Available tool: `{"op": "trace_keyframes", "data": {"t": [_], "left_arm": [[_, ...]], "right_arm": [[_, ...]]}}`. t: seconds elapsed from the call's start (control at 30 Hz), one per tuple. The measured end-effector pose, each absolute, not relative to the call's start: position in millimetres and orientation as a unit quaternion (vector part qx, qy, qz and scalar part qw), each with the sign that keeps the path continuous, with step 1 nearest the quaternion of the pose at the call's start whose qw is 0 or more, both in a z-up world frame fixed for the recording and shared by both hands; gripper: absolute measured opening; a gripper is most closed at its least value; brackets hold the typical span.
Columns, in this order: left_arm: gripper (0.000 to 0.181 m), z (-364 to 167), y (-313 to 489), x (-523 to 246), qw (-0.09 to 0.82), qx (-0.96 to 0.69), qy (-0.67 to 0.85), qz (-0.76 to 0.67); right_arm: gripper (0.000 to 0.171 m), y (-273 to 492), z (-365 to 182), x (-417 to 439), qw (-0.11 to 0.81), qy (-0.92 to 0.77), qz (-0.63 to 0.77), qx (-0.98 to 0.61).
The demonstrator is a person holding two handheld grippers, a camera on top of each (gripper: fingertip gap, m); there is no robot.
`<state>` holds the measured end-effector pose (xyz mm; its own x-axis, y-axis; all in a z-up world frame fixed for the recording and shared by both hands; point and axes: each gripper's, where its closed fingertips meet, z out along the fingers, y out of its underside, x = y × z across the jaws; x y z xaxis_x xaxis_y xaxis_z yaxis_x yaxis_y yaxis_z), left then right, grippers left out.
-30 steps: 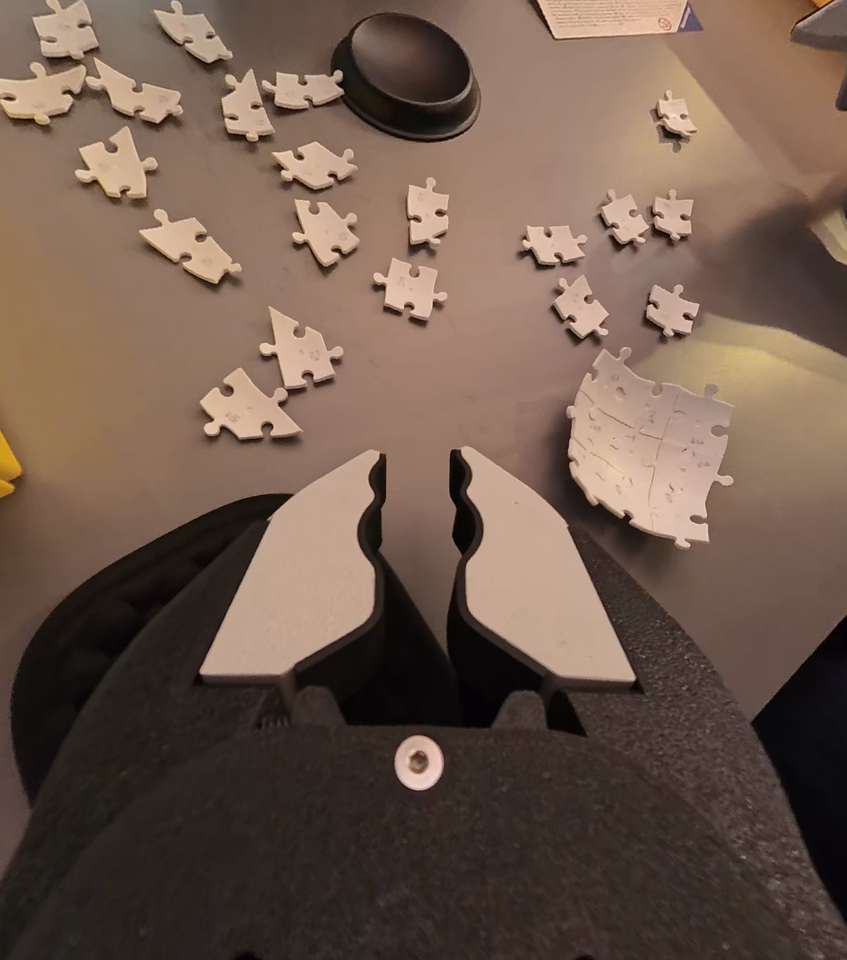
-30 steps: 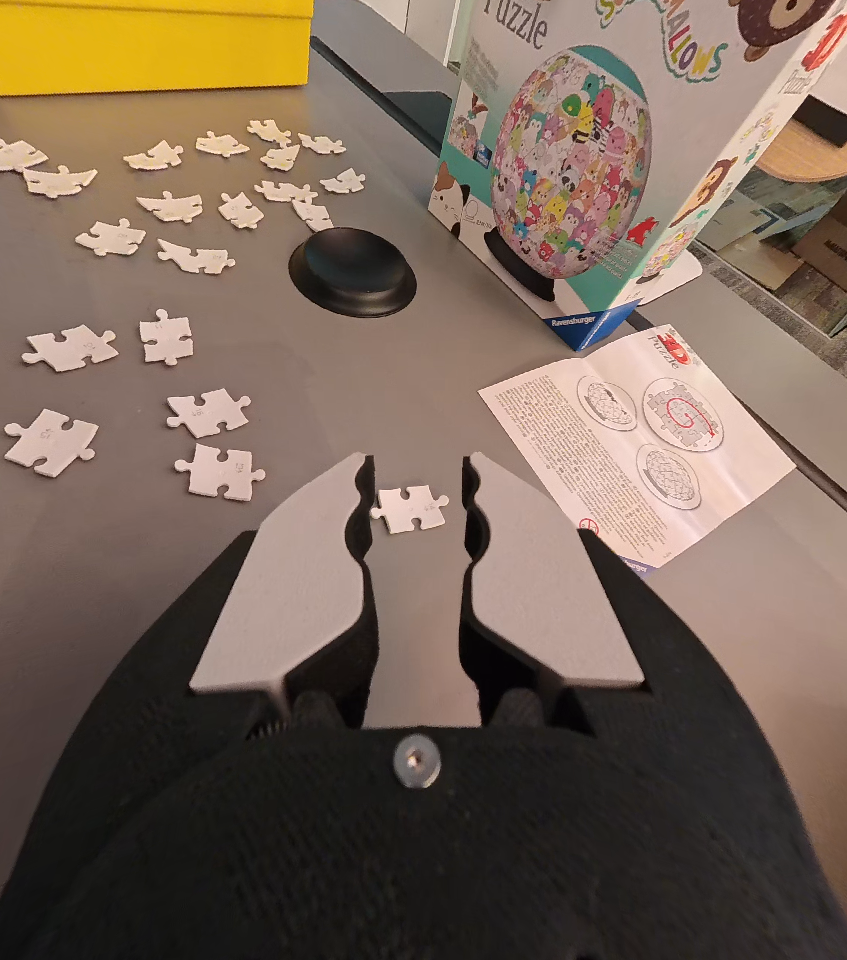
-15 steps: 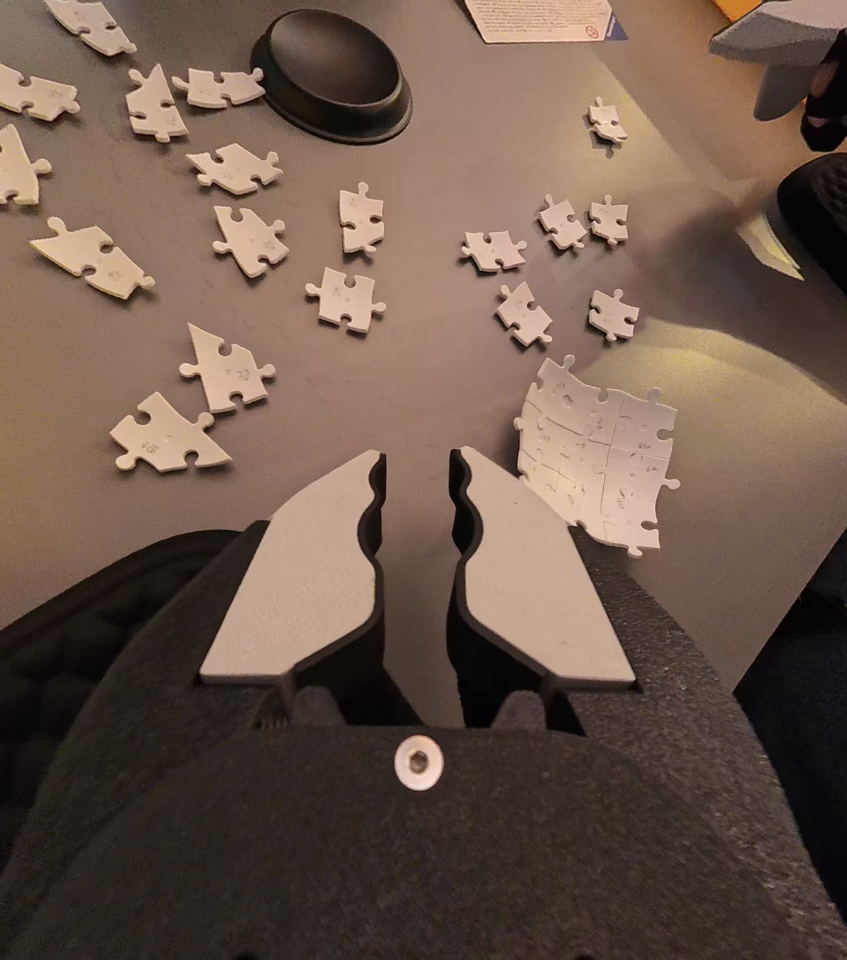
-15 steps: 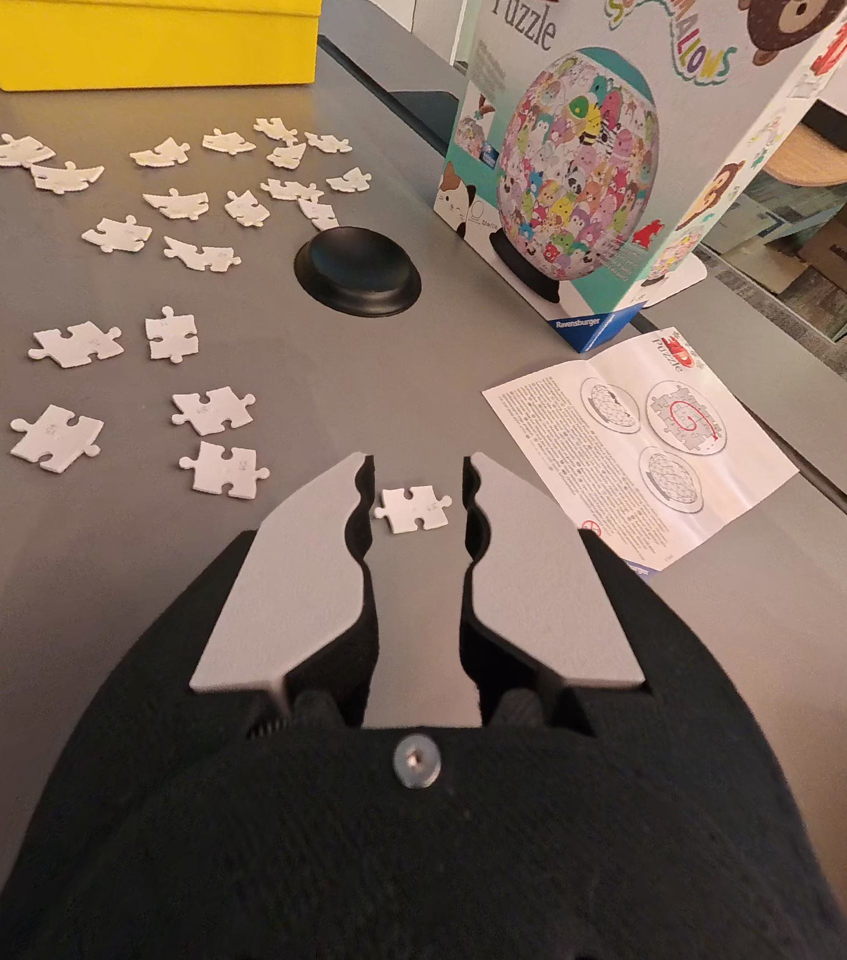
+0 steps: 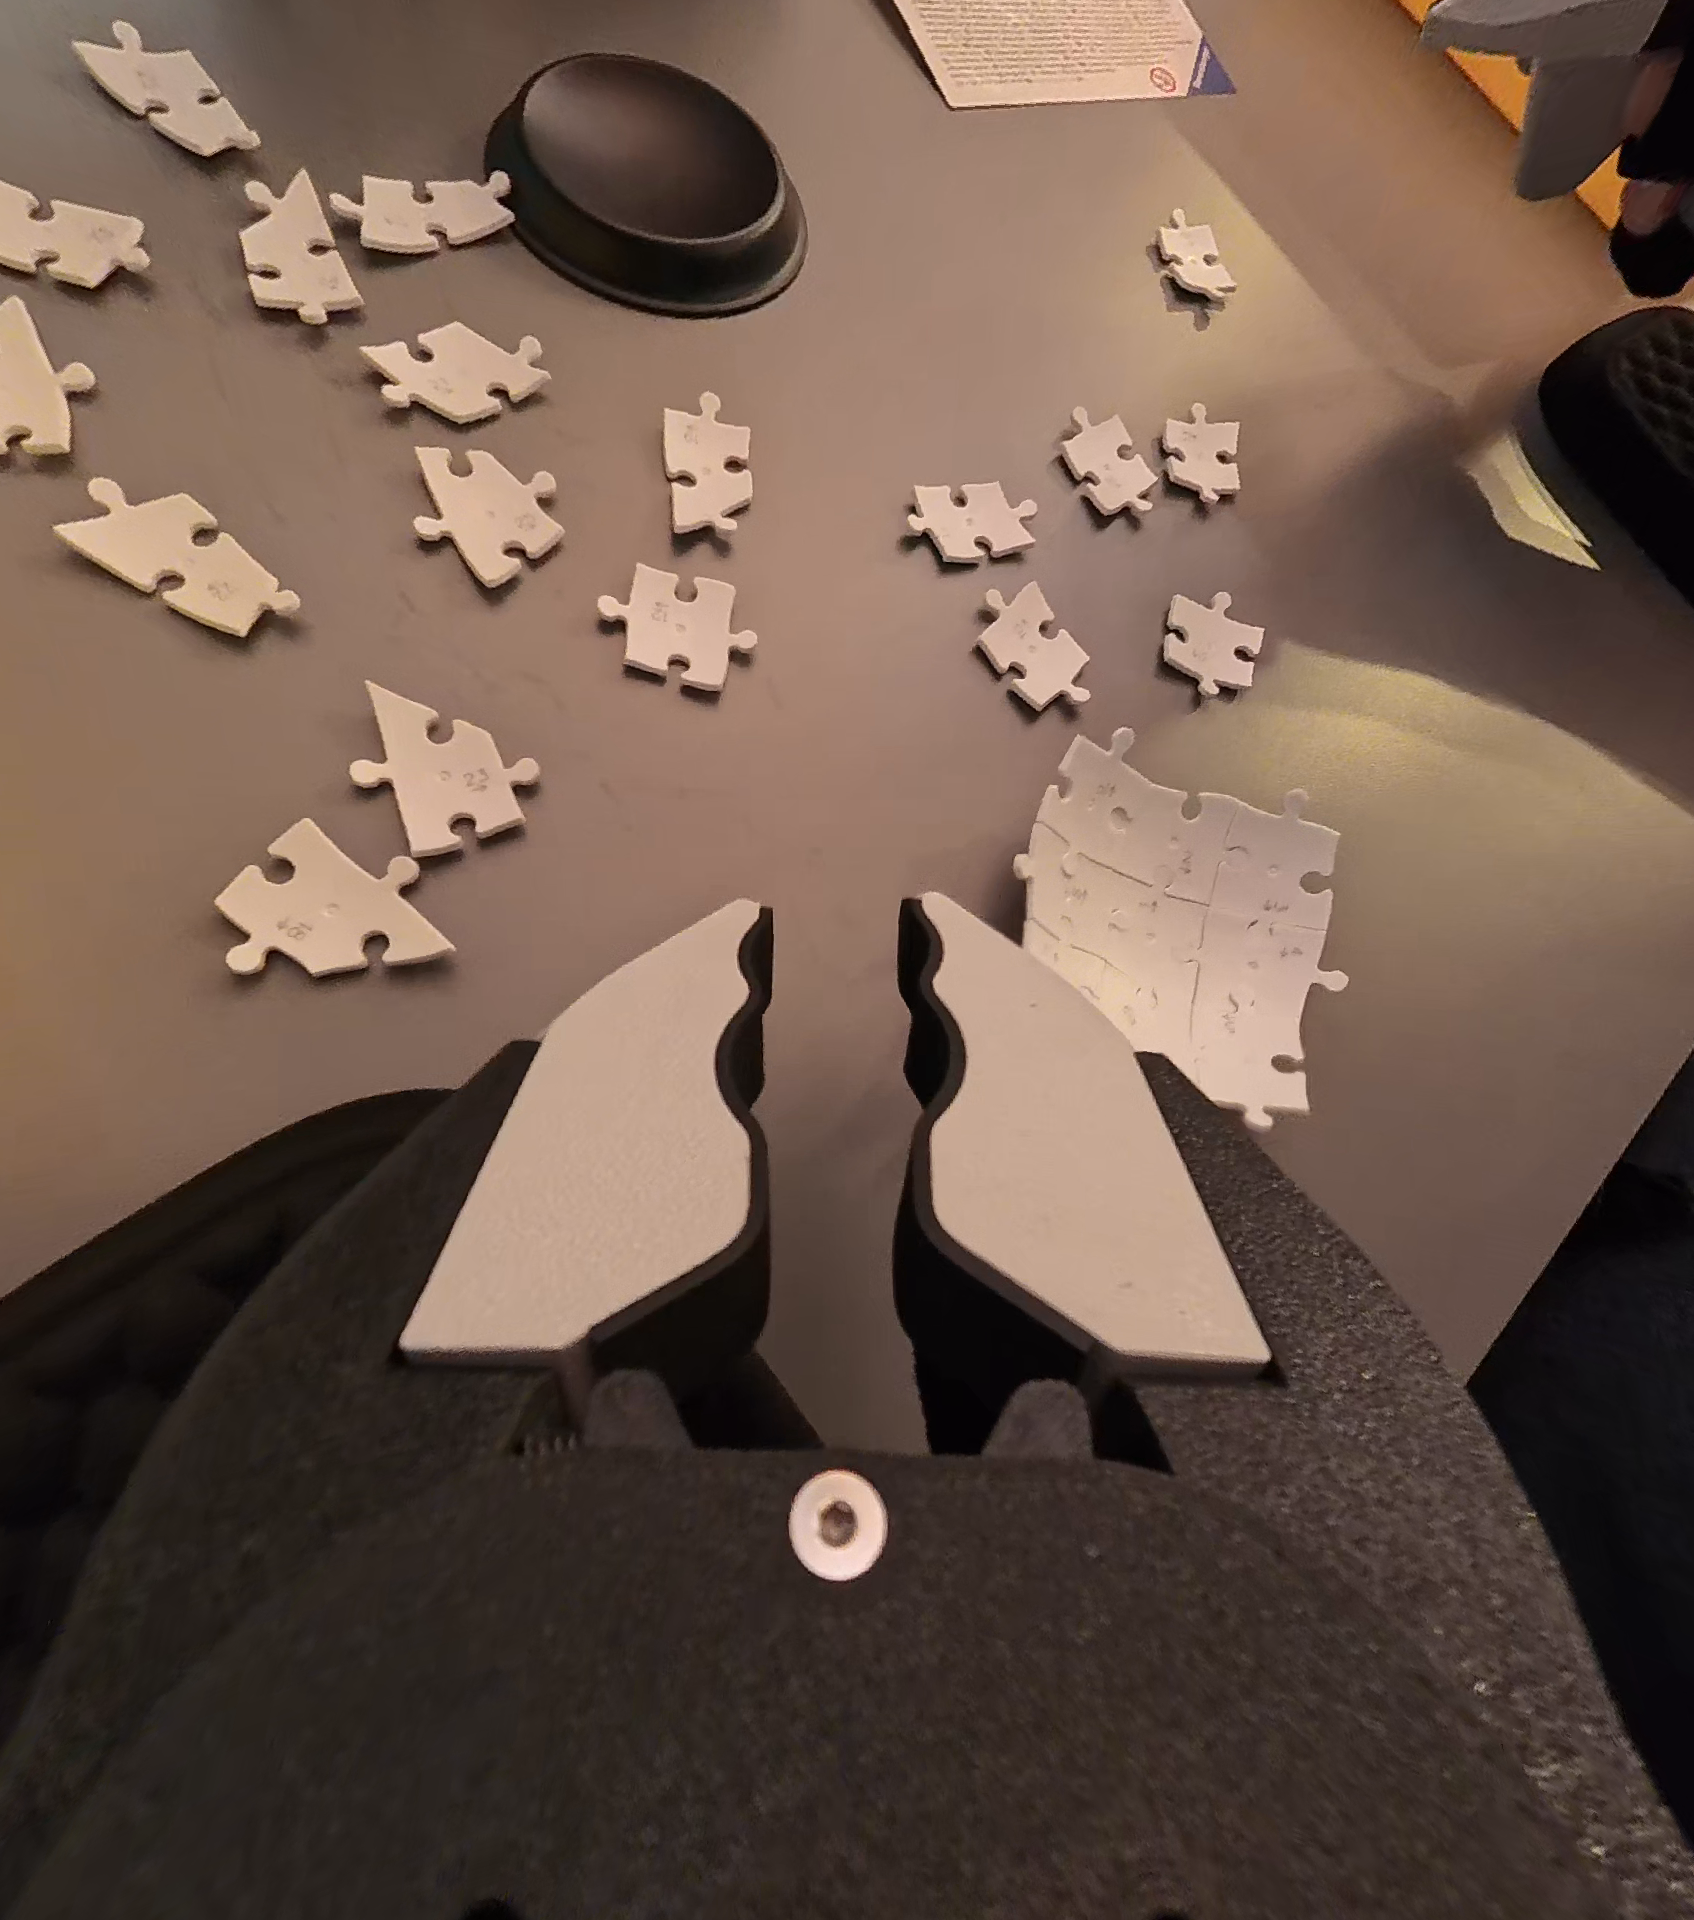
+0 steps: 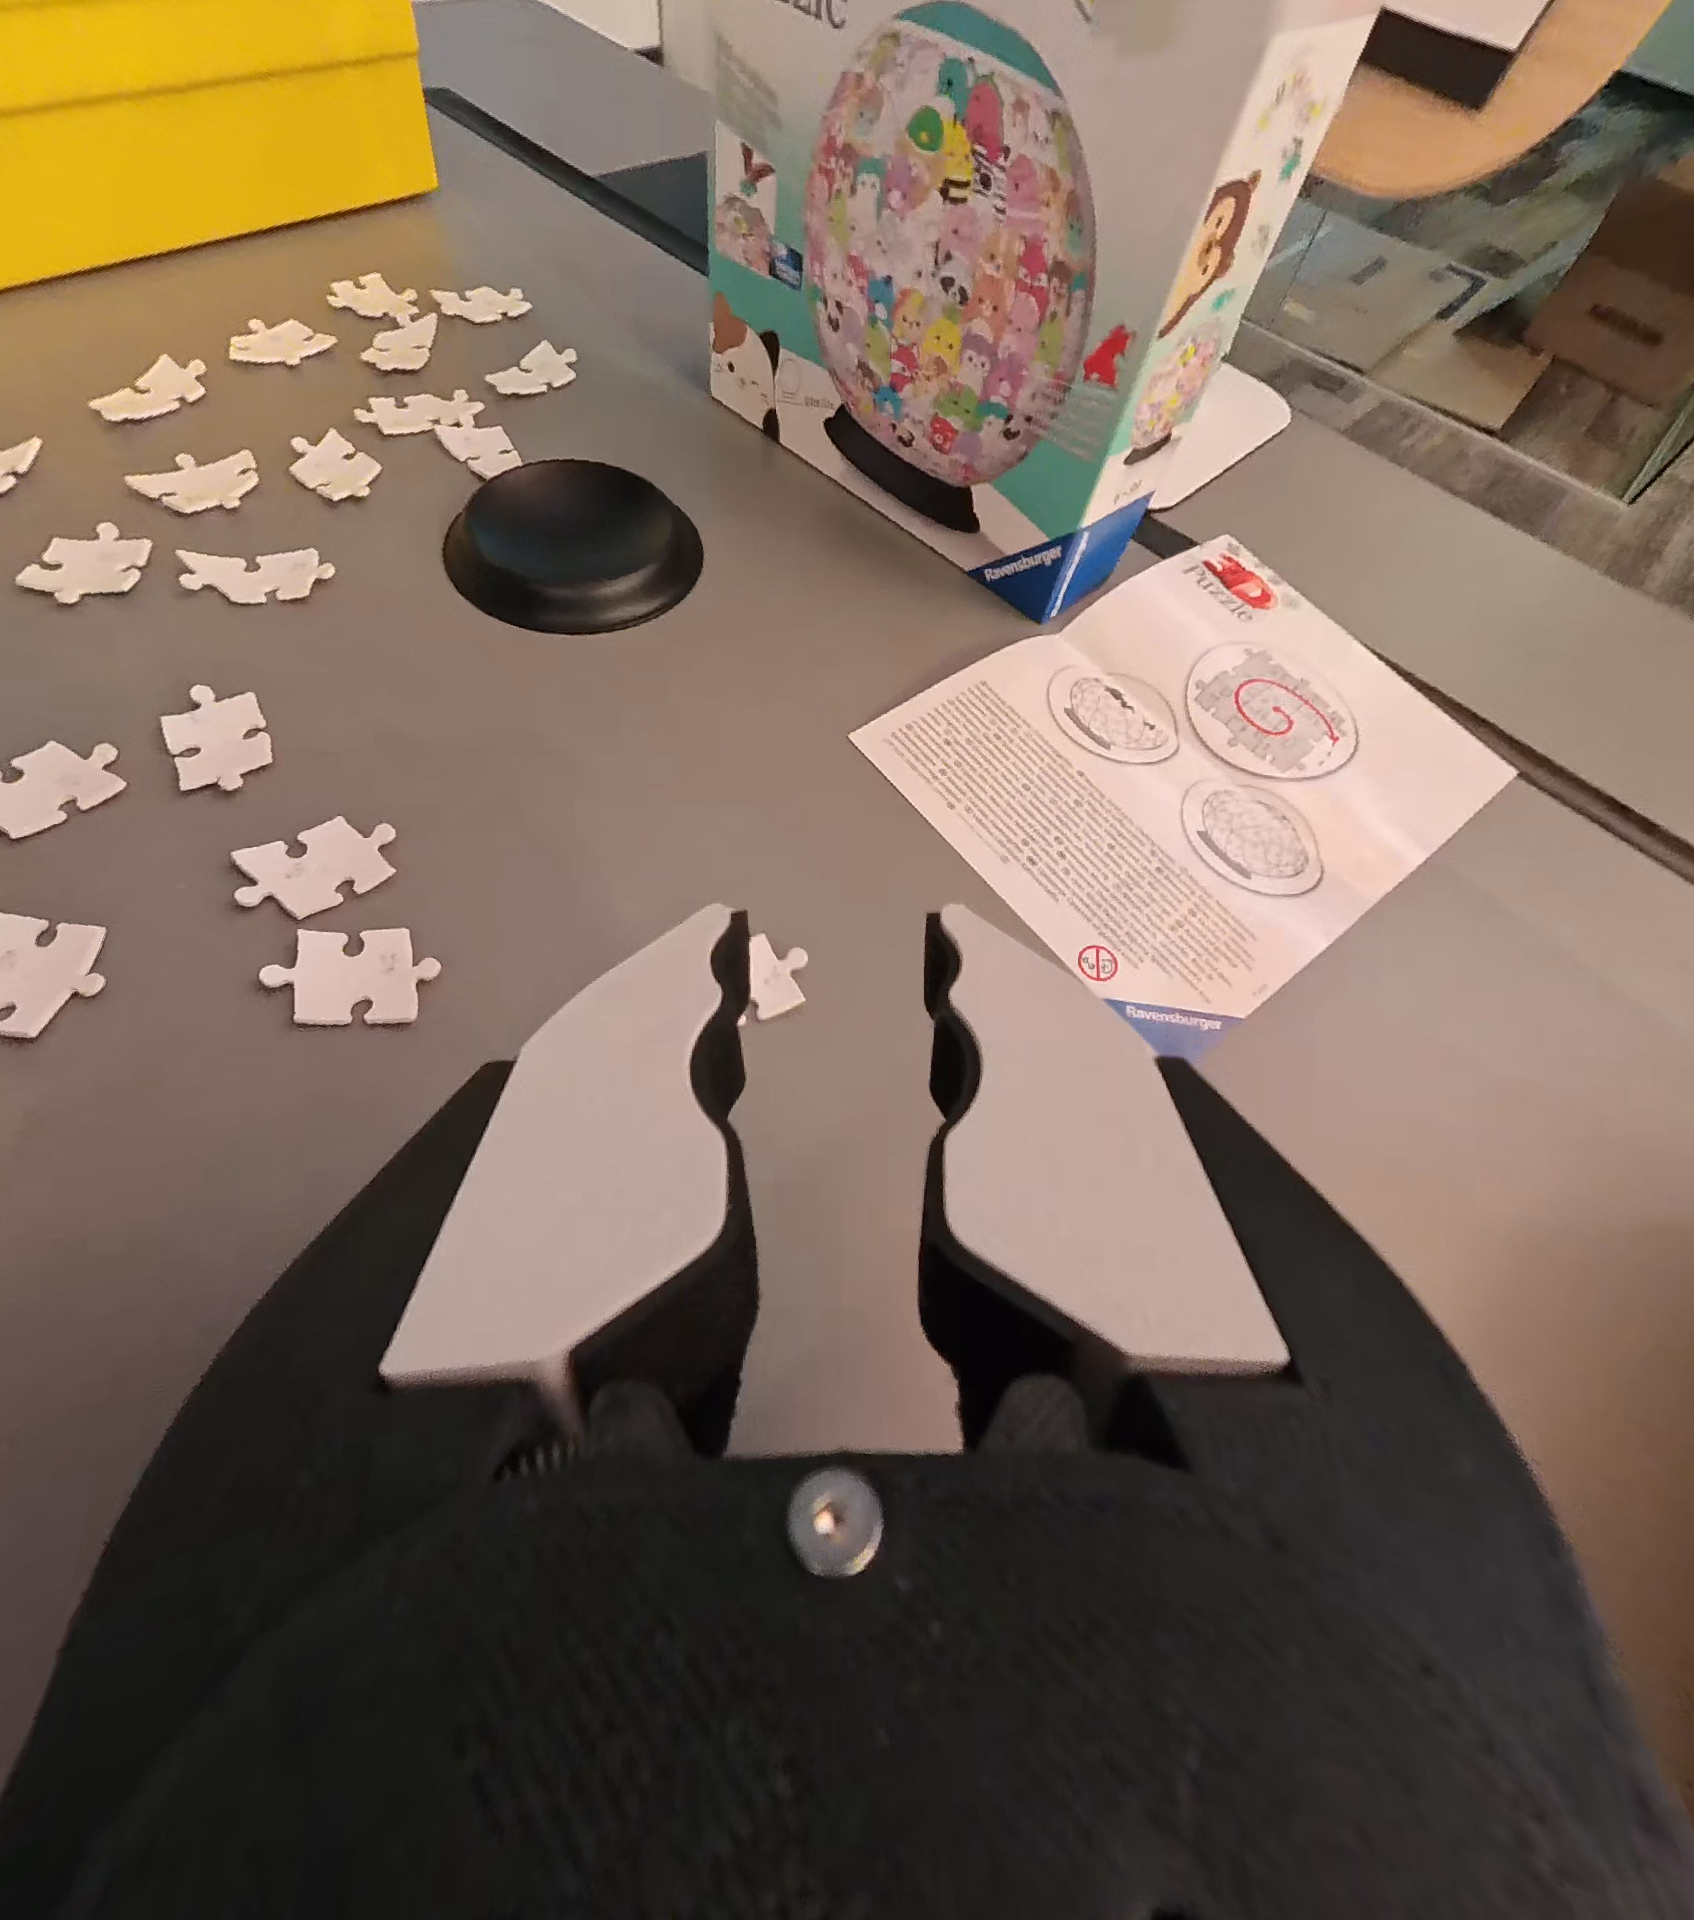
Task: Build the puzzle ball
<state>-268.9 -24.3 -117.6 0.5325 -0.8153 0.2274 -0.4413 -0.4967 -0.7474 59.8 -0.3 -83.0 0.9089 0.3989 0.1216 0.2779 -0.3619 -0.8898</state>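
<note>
While both grippers are hovering with jaws spread and empty, the right gripper (image 6: 832, 925) is drifting rightward, its left finger now covering part of the single piece (image 6: 775, 977) that lay centred between the jaws earlier. One joined section (image 5: 1207, 935) is lying just right of the left gripper (image 5: 835, 925), one black stand (image 5: 651, 192) is sitting farther off on the bench (image 5: 822, 343), and about twenty loose pieces are lying scattered.

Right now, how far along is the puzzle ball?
Early. Done: one curved assembled patch of several joined pieces. In hand: nothing; left tongs and right tongs are open, a single piece by the right tips. Left: many loose pieces and the empty black stand.
</note>
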Motion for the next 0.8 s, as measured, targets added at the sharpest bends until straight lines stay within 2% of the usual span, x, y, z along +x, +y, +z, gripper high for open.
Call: {"op": "trace_keyframes", "data": {"t": [0.8], "left_arm": [[0.022,-120,-17,-277,0.321,-0.814,0.381,-0.298]], "right_arm": [[0.033,0,-105,39,0.492,-0.265,0.050,-0.827]]}}
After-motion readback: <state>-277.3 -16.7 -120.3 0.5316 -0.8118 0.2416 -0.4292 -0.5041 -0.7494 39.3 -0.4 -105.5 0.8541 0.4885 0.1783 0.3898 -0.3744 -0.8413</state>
